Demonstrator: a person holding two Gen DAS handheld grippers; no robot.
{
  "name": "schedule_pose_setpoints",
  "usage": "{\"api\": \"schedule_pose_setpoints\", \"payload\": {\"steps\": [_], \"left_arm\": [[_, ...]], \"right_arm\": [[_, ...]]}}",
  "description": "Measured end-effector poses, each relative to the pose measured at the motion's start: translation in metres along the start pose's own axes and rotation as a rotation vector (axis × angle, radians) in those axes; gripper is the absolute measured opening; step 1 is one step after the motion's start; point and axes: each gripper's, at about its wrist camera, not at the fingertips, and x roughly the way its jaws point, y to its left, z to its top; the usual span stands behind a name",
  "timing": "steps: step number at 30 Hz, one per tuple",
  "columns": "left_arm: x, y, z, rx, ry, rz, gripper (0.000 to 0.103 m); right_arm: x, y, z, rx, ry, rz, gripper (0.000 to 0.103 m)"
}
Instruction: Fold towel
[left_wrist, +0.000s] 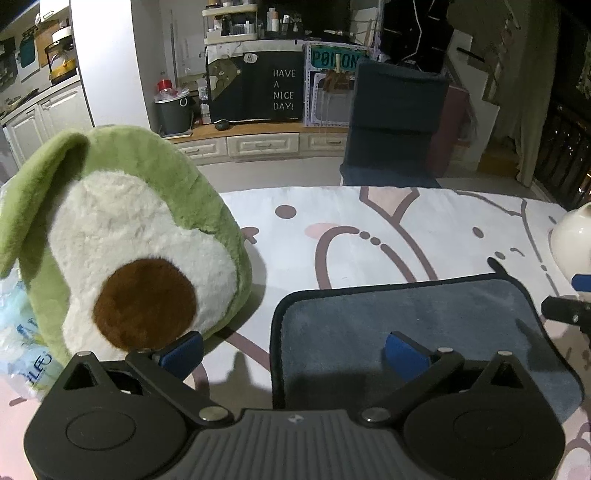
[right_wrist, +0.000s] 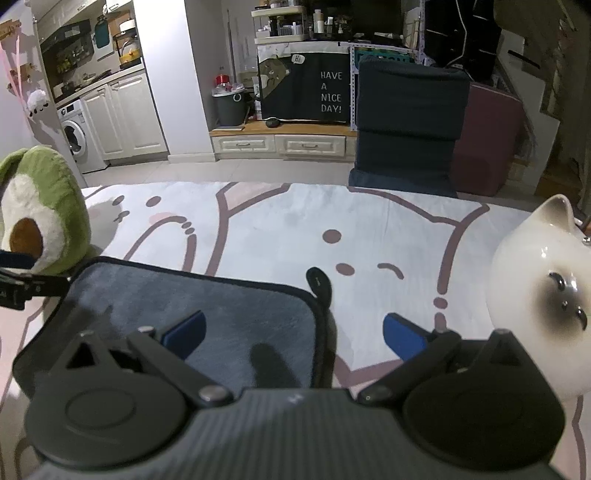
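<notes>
The towel (left_wrist: 406, 317) is grey-blue and plush, with a dark stitched border, rounded corners and a small dark hanging loop (right_wrist: 319, 282) at one far corner. It lies flat on a white rug (right_wrist: 280, 229) with pink cartoon drawings — between an avocado plush (left_wrist: 122, 236) and a white ceramic cat (right_wrist: 539, 291). The left tongs (left_wrist: 293, 350) and the right tongs (right_wrist: 293, 332) are both released, jaws wide apart, each hovering above one side edge of the towel.

towel (left_wrist: 406, 314): grey, black trim | avocado plush (left_wrist: 122, 236): green, cream, brown
</notes>
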Motion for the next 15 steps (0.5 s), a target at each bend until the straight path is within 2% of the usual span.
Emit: {"api": "schedule_pose_setpoints", "payload": {"steps": [15], "left_arm": [[-0.052, -0.017, -0.013, 0.002, -0.021, -0.023, 0.103]], "right_arm": [[-0.053, 0.019, -0.01, 0.024, -0.008, 0.013, 0.103]]}}
